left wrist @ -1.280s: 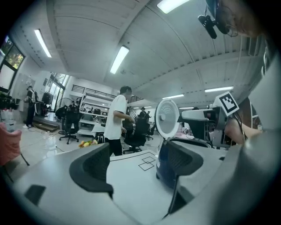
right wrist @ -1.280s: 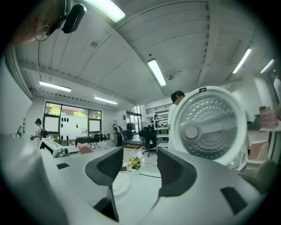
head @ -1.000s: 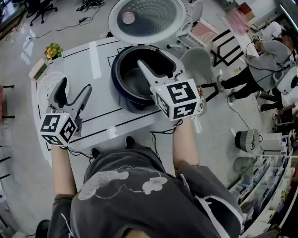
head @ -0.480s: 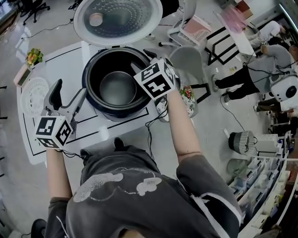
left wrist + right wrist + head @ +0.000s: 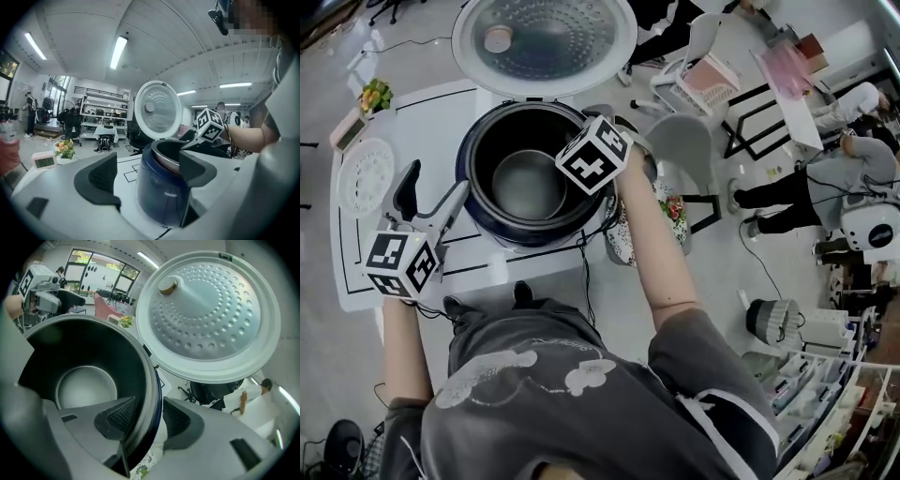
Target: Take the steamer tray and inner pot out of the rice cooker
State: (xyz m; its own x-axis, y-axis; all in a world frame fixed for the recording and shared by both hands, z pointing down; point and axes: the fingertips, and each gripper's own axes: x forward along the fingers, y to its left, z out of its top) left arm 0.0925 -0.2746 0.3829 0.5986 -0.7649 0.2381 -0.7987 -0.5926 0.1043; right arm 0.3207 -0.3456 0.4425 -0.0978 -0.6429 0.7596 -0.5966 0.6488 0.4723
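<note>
The navy rice cooker (image 5: 499, 229) stands on the white table (image 5: 478, 272) with its round lid (image 5: 544, 42) swung up. The grey inner pot (image 5: 528, 183) sits inside. My right gripper (image 5: 149, 416) straddles the pot's right rim (image 5: 151, 380), one pad inside the wall and one outside. Its jaws have just been closing and both pads look pressed on the rim. In the head view its marker cube (image 5: 593, 155) hides the jaws. A white perforated steamer tray (image 5: 364, 175) lies on the table's left. My left gripper (image 5: 431, 187) hovers open left of the cooker (image 5: 164, 187), holding nothing.
A small flower pot (image 5: 375, 96) and a pink desk clock (image 5: 347, 127) sit at the table's far left corner. Grey chairs (image 5: 684, 141) stand right of the table. A cable hangs off the front edge (image 5: 586, 281). People are at the far right.
My right gripper swung from the cooker's front right down onto the pot's right rim, rolling as it went, and its jaws narrowed round the rim. My left gripper slid slightly, still open.
</note>
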